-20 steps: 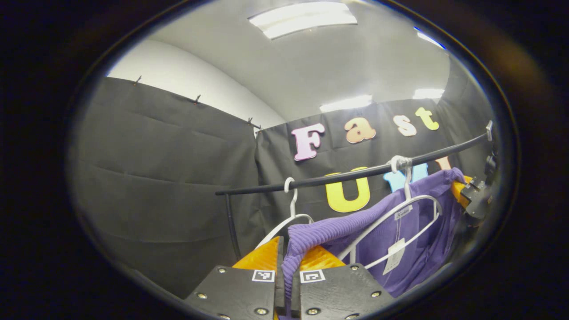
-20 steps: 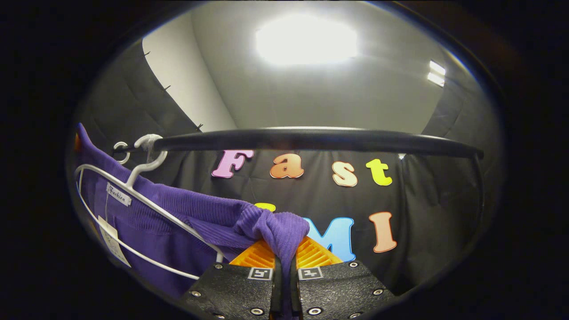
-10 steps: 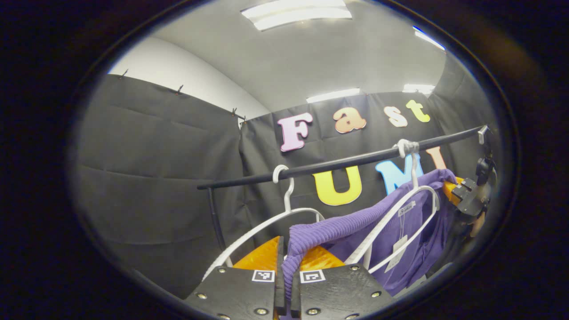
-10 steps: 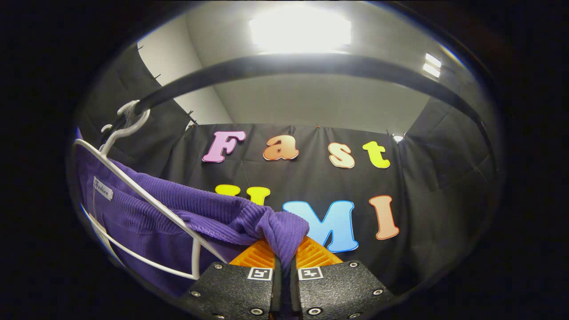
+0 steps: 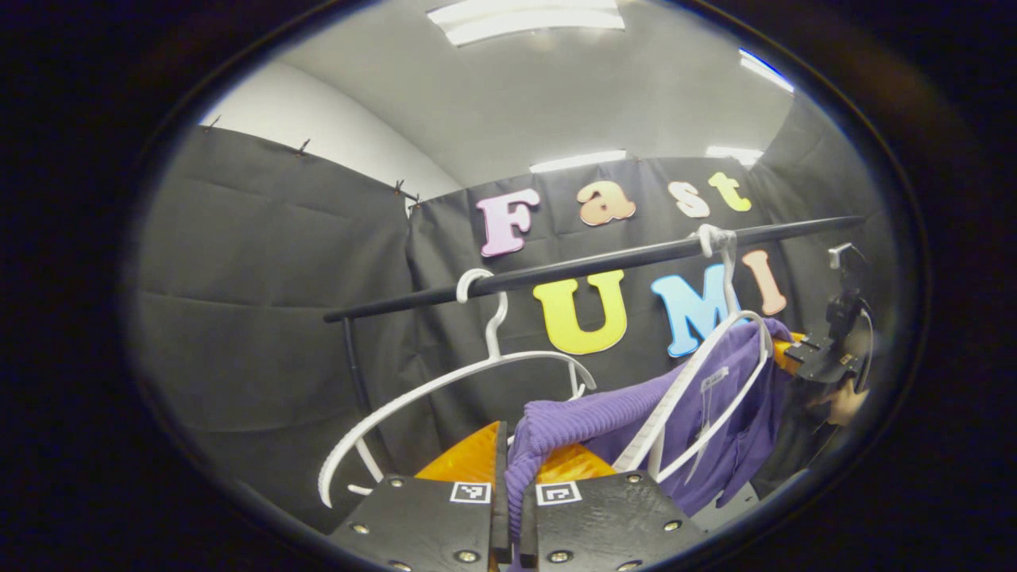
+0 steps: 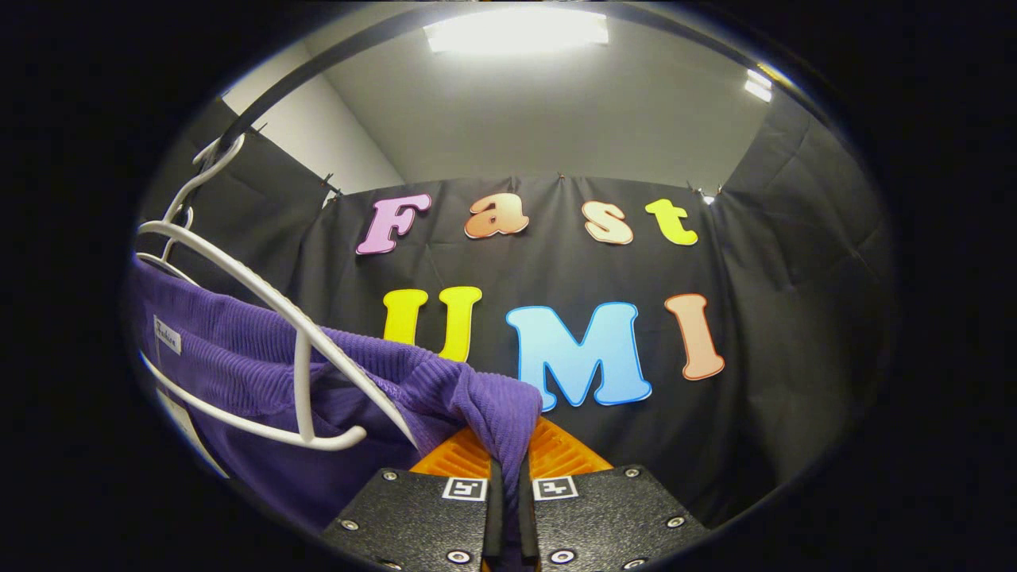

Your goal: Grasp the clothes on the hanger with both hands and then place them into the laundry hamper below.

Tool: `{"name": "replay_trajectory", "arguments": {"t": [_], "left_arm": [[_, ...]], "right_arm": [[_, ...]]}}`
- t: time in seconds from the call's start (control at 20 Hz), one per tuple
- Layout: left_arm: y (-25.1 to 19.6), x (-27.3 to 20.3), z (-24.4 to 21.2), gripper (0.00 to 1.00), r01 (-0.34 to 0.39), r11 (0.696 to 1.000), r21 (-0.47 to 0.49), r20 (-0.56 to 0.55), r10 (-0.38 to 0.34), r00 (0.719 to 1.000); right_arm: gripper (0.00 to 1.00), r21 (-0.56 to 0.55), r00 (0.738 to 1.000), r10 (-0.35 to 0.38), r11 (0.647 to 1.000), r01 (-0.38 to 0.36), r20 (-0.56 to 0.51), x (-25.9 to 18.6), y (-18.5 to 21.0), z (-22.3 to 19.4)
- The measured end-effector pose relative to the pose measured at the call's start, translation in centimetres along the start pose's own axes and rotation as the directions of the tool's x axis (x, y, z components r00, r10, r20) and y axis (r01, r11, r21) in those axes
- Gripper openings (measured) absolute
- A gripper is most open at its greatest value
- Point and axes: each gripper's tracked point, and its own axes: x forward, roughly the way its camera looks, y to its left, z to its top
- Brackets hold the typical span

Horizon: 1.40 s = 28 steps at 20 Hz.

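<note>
Left gripper view is showing the left gripper (image 5: 508, 457) pinching one shoulder of the purple ribbed knit garment (image 5: 604, 413), jaws nearly closed on a fold. The right gripper (image 6: 508, 457) is clamping the other shoulder likewise. The garment is sliding off the white plastic hanger (image 6: 262, 302) hooked on the black rail (image 5: 588, 262). Next, I'd judge, both are needing to pull it free and lower it together toward the hamper.

Purple ribbed garment (image 5: 588, 417) (white hangers (image 5: 445, 381), black rail (image 5: 604, 260))

We see an empty white hanger (image 5: 445, 381) on a black rail (image 5: 588, 262), under ceiling lights (image 6: 516, 30).
</note>
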Motion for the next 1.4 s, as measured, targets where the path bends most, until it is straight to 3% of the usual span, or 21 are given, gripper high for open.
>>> {"name": "replay_trajectory", "arguments": {"t": [0.1,0.15,0.2,0.25,0.5,0.6,0.65,0.8,0.9,0.95,1.0,1.4], "left_arm": [[-0.2,0.0,0.0,0.06,0.010,1.000,0.001,0.003,-0.010,1.000],[-0.4,0.1,0.0,0.10,0.017,1.000,0.007,0.002,-0.017,1.000],[-0.3,0.1,0.1,0.06,0.023,1.000,0.012,0.003,-0.023,1.000],[-0.4,0.0,0.3,0.10,0.028,1.000,0.014,0.007,-0.028,1.000],[-0.5,-1.0,0.4,0.06,0.042,0.999,0.033,0.009,-0.043,0.999],[-0.9,-1.8,-1.4,0.10,0.053,0.998,0.044,-0.048,-0.051,0.998],[-0.8,-2.3,-2.2,0.06,0.049,0.997,0.055,-0.062,-0.046,0.997],[-0.8,-3.4,-4.4,0.06,0.044,0.998,0.043,-0.090,-0.040,0.995],[-0.7,-4.0,-5.2,0.06,0.036,0.999,0.017,-0.101,-0.034,0.994],[-0.6,-4.6,-5.5,0.10,0.030,0.999,0.011,-0.103,-0.028,0.994],[-0.4,-5.3,-5.8,0.06,0.025,1.000,0.010,-0.102,-0.024,0.994],[0.4,-12.1,-6.4,0.08,0.035,0.998,-0.053,-0.056,-0.038,0.998]], "right_arm": [[0.07,0.001,0.999,0.014,1.000,-0.014,-0.032,0.0,0.2,-1.2],[0.07,0.015,0.998,0.020,1.000,-0.019,-0.053,0.1,0.4,-1.9],[0.06,0.030,0.996,0.025,0.999,-0.022,-0.080,0.1,0.5,-2.8],[0.07,0.043,0.995,0.025,0.999,-0.021,-0.098,-0.3,0.5,-3.5],[0.07,0.021,0.986,0.026,1.000,-0.023,-0.166,-1.3,0.9,-5.9],[0.06,0.062,0.967,0.040,0.998,-0.025,-0.253,-1.9,1.2,-8.6],[0.07,0.085,0.962,0.044,0.996,-0.022,-0.268,-2.6,1.4,-9.4],[0.07,0.080,0.959,0.043,0.997,-0.021,-0.279,-4.9,1.3,-10.2],[0.07,0.091,0.958,0.052,0.995,-0.027,-0.282,-6.4,1.4,-10.2],[0.06,0.099,0.958,0.055,0.995,-0.028,-0.281,-7.1,1.5,-10.1],[0.07,0.101,0.959,0.061,0.994,-0.034,-0.279,-7.8,1.5,-9.7],[0.07,0.139,0.969,0.041,0.990,-0.007,-0.242,-15.1,1.6,-4.6]]}}
